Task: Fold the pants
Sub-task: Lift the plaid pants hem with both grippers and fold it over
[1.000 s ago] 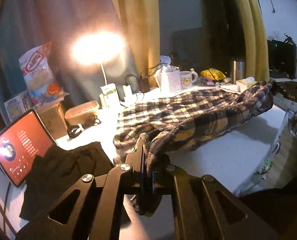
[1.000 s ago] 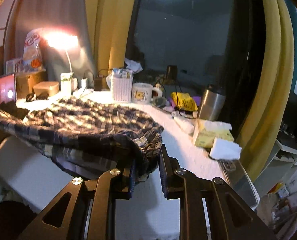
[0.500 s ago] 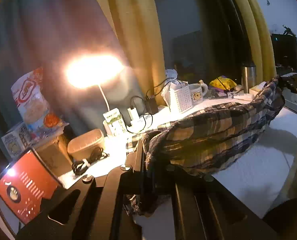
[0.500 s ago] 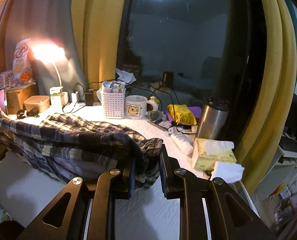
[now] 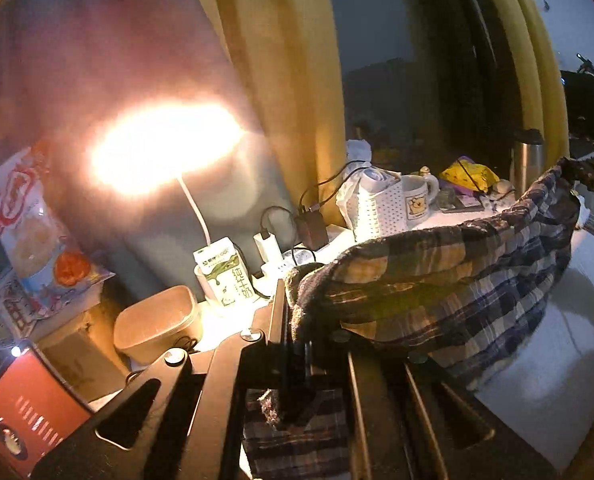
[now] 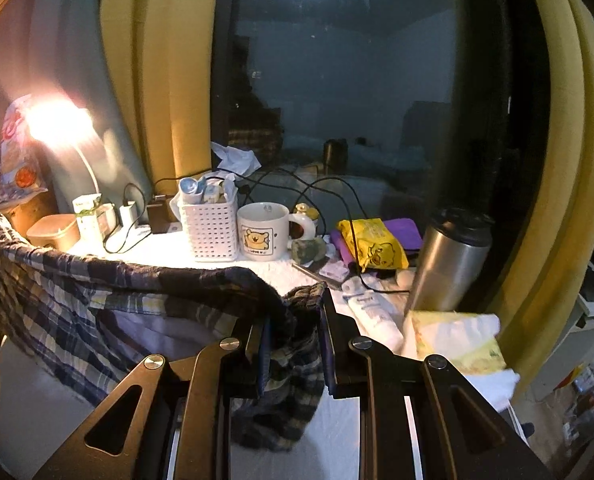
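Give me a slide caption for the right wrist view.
Right gripper clamps plaid pants, lifted above the white table.

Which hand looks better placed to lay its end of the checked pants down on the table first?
Probably left: the left tool has bare lit table ahead. The right tool holds the pants close to the flask and tissues.

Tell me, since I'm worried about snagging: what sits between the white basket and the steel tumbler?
In the right wrist view: a bear mug, a yellow packet, cables and small clutter between basket and tumbler.
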Demonstrator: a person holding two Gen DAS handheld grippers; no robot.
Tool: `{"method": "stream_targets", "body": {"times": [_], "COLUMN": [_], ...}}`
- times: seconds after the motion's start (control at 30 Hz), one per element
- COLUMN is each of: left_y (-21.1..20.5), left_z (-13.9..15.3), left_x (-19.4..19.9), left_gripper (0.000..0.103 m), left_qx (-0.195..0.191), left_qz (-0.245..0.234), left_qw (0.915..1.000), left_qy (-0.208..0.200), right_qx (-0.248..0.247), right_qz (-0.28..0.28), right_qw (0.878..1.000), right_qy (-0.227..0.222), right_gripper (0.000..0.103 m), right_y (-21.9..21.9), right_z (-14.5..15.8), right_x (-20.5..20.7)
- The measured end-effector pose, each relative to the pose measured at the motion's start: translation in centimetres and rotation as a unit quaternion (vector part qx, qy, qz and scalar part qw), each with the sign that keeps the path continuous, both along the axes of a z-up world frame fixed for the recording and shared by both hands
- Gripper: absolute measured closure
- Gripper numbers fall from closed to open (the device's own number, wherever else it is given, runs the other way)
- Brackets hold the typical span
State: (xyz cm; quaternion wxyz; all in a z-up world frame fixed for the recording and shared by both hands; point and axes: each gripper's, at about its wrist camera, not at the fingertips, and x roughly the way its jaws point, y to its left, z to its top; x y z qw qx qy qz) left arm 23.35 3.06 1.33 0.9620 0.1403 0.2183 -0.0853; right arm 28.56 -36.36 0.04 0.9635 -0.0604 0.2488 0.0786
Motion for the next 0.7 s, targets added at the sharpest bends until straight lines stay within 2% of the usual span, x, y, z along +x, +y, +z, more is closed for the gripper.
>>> {"method": "stream_targets", "body": {"times": [0.43,0.7], "left_y": [-0.6,0.6], "left_z": [-4.5,-7.5], "left_x": [9.8,14.6], "left_gripper": [0.099,0.094], "left_qx": [-0.008,-0.033], "left_qz": [0.008,0.039], "left_qw": [0.9975,0.9910], "left_qy": [0.070,0.123], "right_qx": [-0.003,-0.001], "right_qz": [-0.012,-0.003], "right_qw": [0.999,0.996], "right_qy": [0.045,0.091], "right_gripper": [0.082,0.082], "right_y": [0.4,1.7], "right_z": [-3.7,-6.9], "right_x": [9.5,14.7]}}
